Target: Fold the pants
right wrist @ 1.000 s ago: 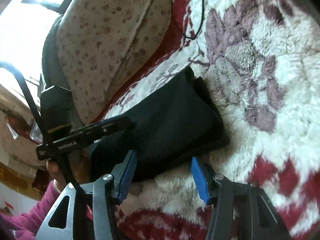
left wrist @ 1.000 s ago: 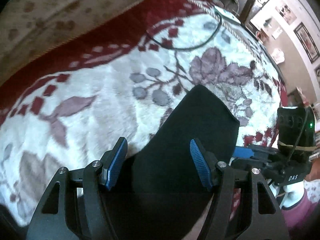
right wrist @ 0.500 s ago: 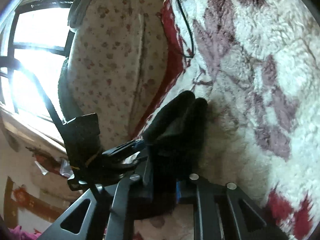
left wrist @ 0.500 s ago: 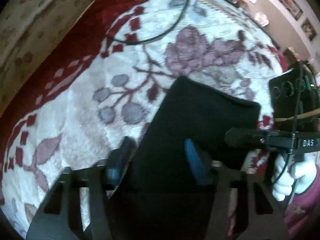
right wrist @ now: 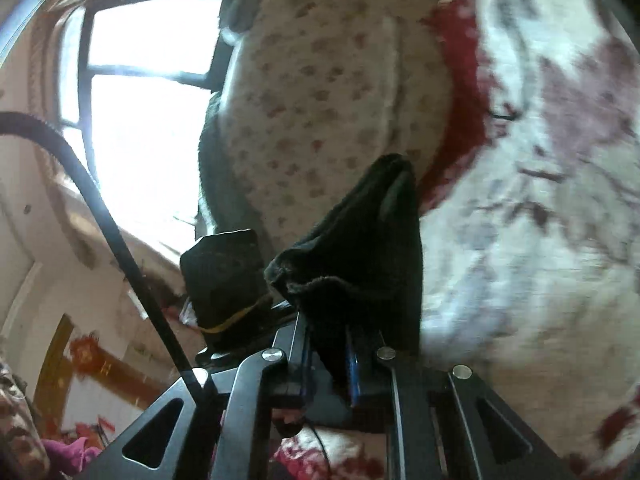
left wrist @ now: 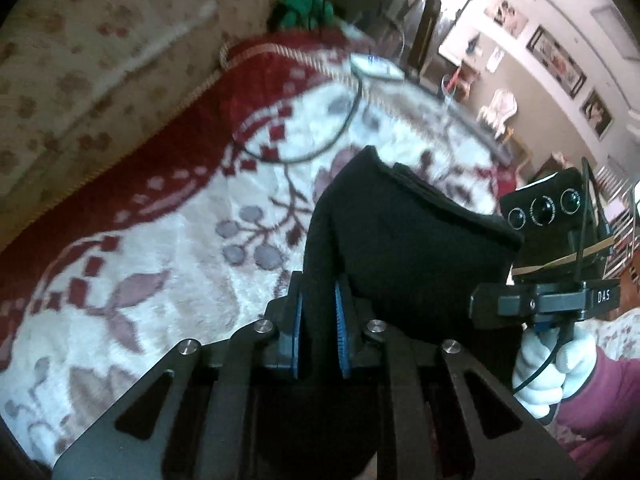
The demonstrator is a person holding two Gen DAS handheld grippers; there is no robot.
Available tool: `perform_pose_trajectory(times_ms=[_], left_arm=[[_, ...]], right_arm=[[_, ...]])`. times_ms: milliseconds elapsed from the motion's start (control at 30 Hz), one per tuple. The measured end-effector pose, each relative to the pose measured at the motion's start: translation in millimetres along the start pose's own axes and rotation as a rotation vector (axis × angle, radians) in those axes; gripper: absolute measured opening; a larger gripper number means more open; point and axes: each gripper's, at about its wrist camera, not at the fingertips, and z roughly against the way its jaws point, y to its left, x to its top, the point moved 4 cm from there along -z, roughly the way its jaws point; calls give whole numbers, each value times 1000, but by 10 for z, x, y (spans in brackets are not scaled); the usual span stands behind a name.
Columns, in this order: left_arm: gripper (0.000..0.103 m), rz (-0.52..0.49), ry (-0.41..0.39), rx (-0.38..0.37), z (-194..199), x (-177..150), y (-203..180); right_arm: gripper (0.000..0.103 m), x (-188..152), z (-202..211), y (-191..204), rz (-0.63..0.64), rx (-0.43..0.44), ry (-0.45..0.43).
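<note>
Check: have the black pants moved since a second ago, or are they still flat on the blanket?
Yes. The black pants are now lifted, bunched and pinched by the left gripper and right gripper, raised off the floral blanket.

You have a bed in front of you covered by a fluffy blanket, white with mauve flowers and leaves and a dark red border trimmed with pale cord. A thin dark cable loops across the blanket near its far edge and runs up to a small white device lying at that edge. Something green sits at the far corner, too blurred to identify. A cream cushion with small reddish flowers runs along the red border.
</note>
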Motion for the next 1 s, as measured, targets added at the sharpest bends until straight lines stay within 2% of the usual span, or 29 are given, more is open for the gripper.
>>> perform_pose_trajectory(times_ms=[267, 400, 500, 633, 800, 833, 900, 1000], left_arm=[[12, 85, -157, 55, 970, -222, 227], [12, 178, -201, 102, 1357, -559, 532], [12, 279, -219, 156, 1563, -933, 827], [12, 422, -240, 244, 1819, -1468, 1181], [12, 630, -278, 323, 2163, -2150, 1585], [12, 645, -282, 329, 2189, -2210, 1614], [12, 653, -287, 348, 2255, -2319, 1589], [12, 616, -289, 372, 2288, -2324, 1444]], right_arm=[[13, -180, -582, 741, 134, 119, 148], [13, -423, -993, 959, 179, 156, 249], [13, -648, -1352, 1014, 186, 175, 335], [13, -1020, -1907, 864, 176, 145, 469], [13, -1451, -2474, 450, 149, 51, 612], [13, -1513, -2542, 426, 177, 8, 619], [19, -1559, -2580, 524, 233, -19, 643], [23, -1367, -2519, 630, 196, 6, 647]])
